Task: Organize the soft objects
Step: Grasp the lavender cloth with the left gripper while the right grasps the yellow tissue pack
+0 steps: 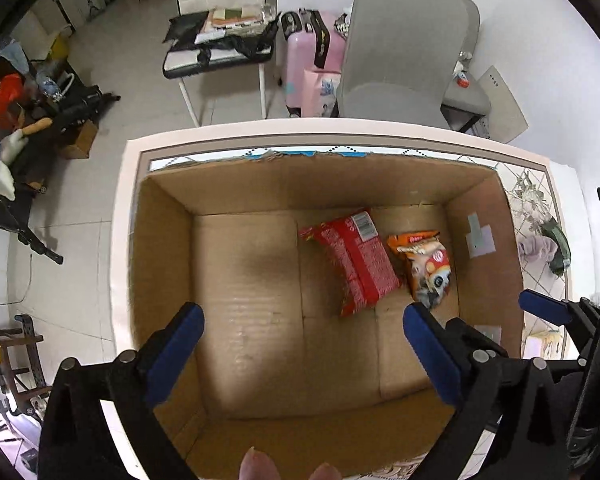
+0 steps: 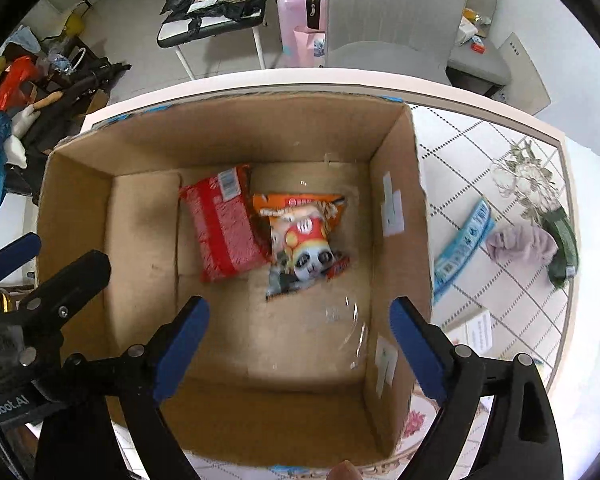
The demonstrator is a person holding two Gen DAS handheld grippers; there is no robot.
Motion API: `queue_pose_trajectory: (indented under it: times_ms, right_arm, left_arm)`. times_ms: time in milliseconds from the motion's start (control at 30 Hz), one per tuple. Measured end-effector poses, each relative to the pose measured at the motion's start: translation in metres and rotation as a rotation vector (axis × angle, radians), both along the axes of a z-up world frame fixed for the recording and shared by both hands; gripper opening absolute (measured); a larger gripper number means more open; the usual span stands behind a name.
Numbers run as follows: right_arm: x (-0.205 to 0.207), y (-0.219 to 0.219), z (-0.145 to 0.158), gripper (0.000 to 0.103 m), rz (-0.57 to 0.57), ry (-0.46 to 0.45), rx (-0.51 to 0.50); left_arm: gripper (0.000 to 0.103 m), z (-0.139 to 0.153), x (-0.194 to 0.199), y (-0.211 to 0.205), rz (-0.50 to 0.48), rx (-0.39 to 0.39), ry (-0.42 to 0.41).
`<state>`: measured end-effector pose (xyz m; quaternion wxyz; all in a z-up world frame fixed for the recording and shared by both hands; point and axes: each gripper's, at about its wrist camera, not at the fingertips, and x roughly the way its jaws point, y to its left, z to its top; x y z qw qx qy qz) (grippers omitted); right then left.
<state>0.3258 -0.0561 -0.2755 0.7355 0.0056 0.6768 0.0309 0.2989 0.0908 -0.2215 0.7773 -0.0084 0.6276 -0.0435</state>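
Observation:
An open cardboard box [image 1: 168, 248] [image 2: 76, 196] stands on the table. On its floor lie a red snack packet [image 1: 354, 260] [image 2: 224, 224] and an orange panda-print snack bag [image 1: 426, 266] [image 2: 304, 240], side by side. My left gripper [image 1: 302, 314] is open and empty above the box. My right gripper [image 2: 300, 308] is open and empty above the box, just below the orange bag. Outside the box, on the table to the right, lie a blue packet [image 2: 464, 242], a lilac soft cloth [image 2: 518, 242] [image 1: 536, 246] and a dark green item [image 2: 564, 242] [image 1: 560, 246].
The tiled tablecloth [image 2: 480, 152] covers the table right of the box. A white paper slip [image 2: 478, 334] lies near the box's right wall. A grey chair [image 1: 404, 48] stands beyond the table's far edge, with a pink suitcase [image 1: 304, 60] and a cluttered stool [image 1: 220, 40] behind.

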Motion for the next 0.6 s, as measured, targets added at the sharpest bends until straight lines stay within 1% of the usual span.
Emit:
queue_pose_trajectory:
  times_ms: [133, 267, 433, 533, 600]
  right_arm:
    - [-0.028, -0.002, 0.023, 0.094, -0.003, -0.035, -0.007]
    - [-0.053, -0.003, 0.047, 0.094, 0.007, -0.063, -0.007]
    - [-0.090, -0.001, 0.080, 0.093, 0.026, -0.105, 0.012]
    - [-0.107, -0.002, 0.094, 0.094, 0.030, -0.120, 0.038]
    - [-0.113, -0.003, 0.100, 0.093, 0.031, -0.124, 0.063]
  left_arm:
    - [0.102, 0.019, -0.023, 0.004, -0.006, 0.008, -0.036]
    - [0.102, 0.037, -0.049, 0.009, -0.018, 0.019, -0.050]
    - [0.102, 0.058, -0.083, 0.012, -0.010, 0.023, -0.068]
    - [0.102, 0.070, -0.098, 0.015, 0.012, 0.002, -0.066]
    - [0.102, 0.078, -0.108, 0.014, 0.019, 0.009, -0.074]
